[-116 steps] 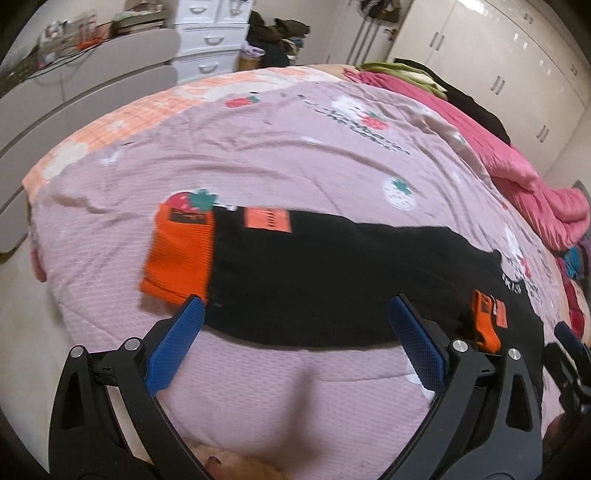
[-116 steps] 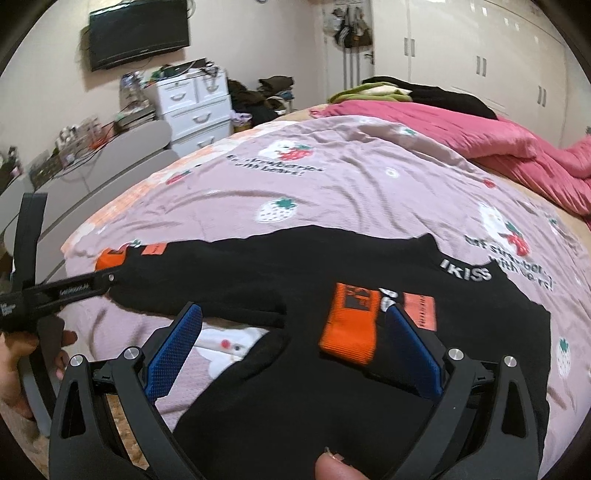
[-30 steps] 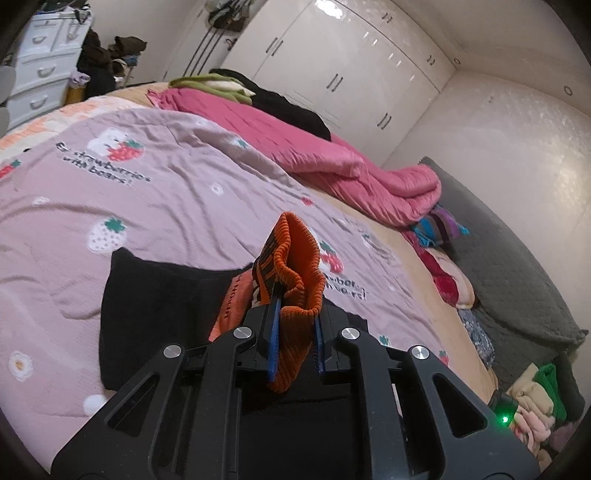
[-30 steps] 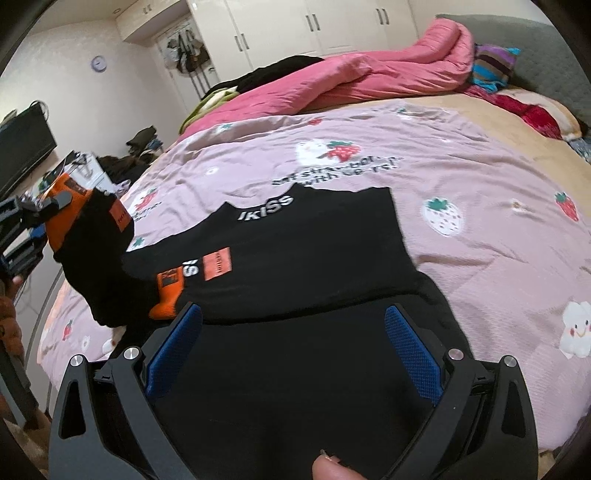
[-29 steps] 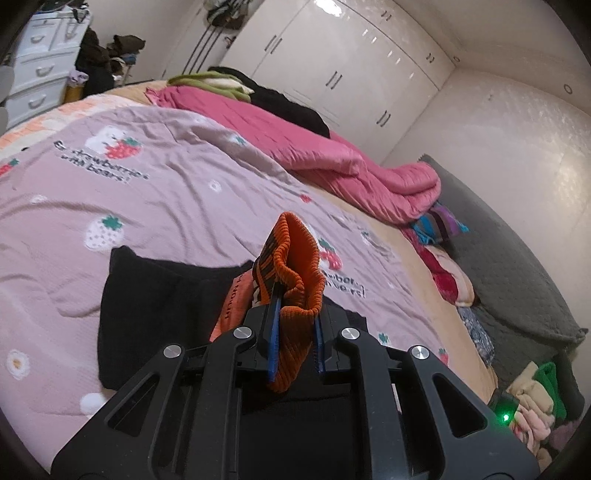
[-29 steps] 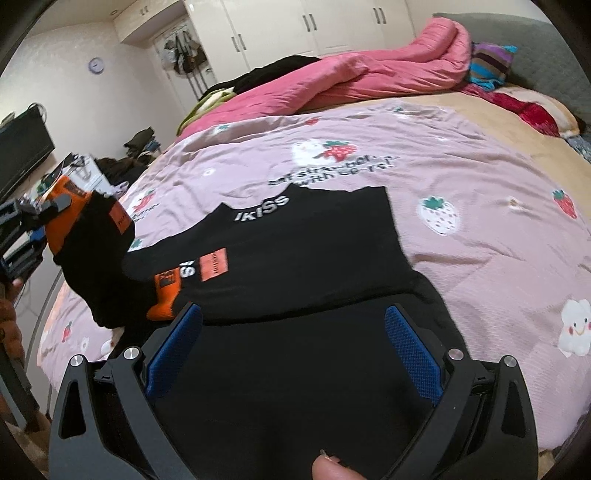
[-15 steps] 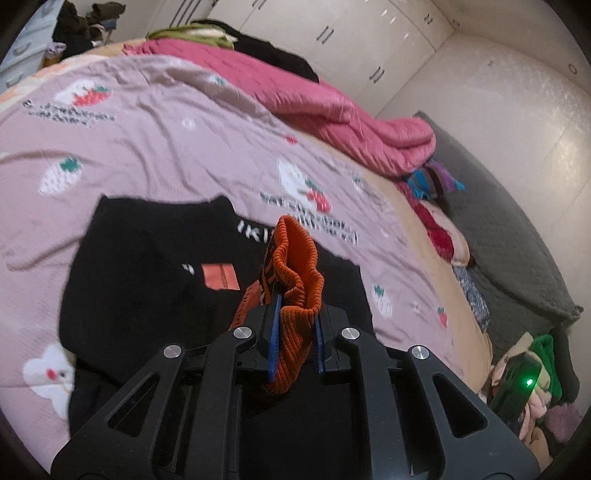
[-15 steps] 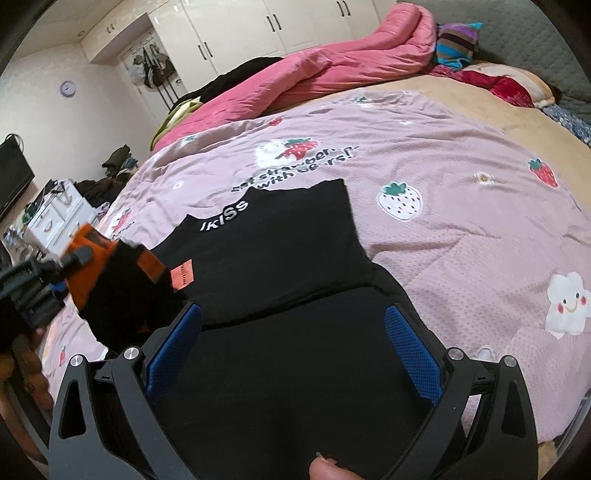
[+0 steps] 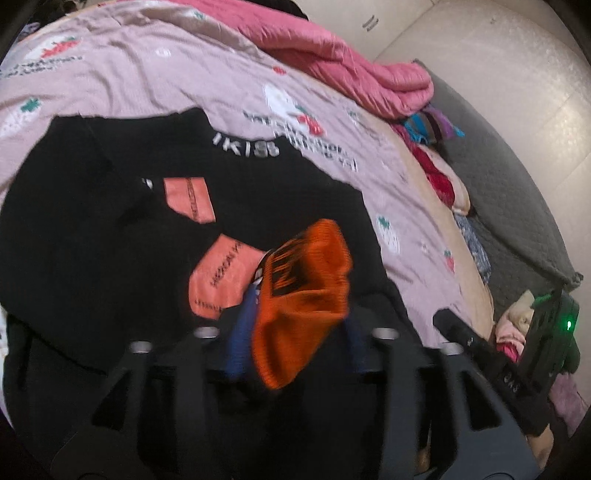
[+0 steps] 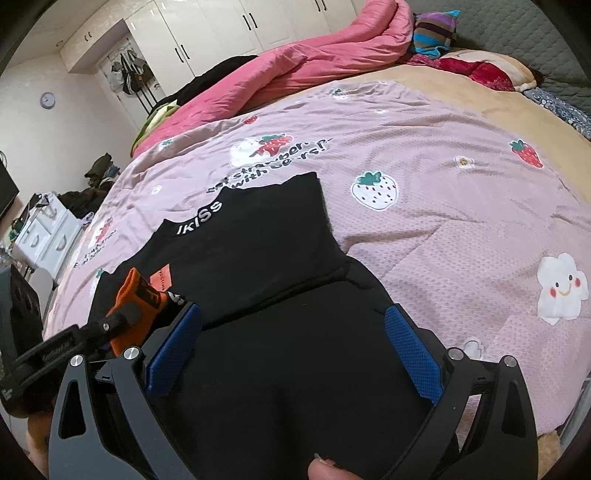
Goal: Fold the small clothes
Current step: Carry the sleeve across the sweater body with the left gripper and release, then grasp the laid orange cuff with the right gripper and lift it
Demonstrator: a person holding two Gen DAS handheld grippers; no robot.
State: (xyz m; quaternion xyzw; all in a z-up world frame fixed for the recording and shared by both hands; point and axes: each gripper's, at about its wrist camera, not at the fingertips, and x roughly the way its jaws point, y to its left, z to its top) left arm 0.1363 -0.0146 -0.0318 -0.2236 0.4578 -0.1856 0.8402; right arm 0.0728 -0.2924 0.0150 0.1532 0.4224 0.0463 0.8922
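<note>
Between my left gripper's blue pads, which were spreading apart, the orange ribbed cuff of the black sweater still stood, blurred, and I could not tell whether either pad still touched it. That gripper pointed steeply down over the sweater's folded-in sleeve. My right gripper hovered spread wide and empty over the sweater's lower body, also tilted down, my thumb tip at its base. Beyond, the sweater lay flat on the pink strawberry-print bedspread, collar lettering facing away. Farther off, a pink quilt was heaped before white wardrobes.
</note>
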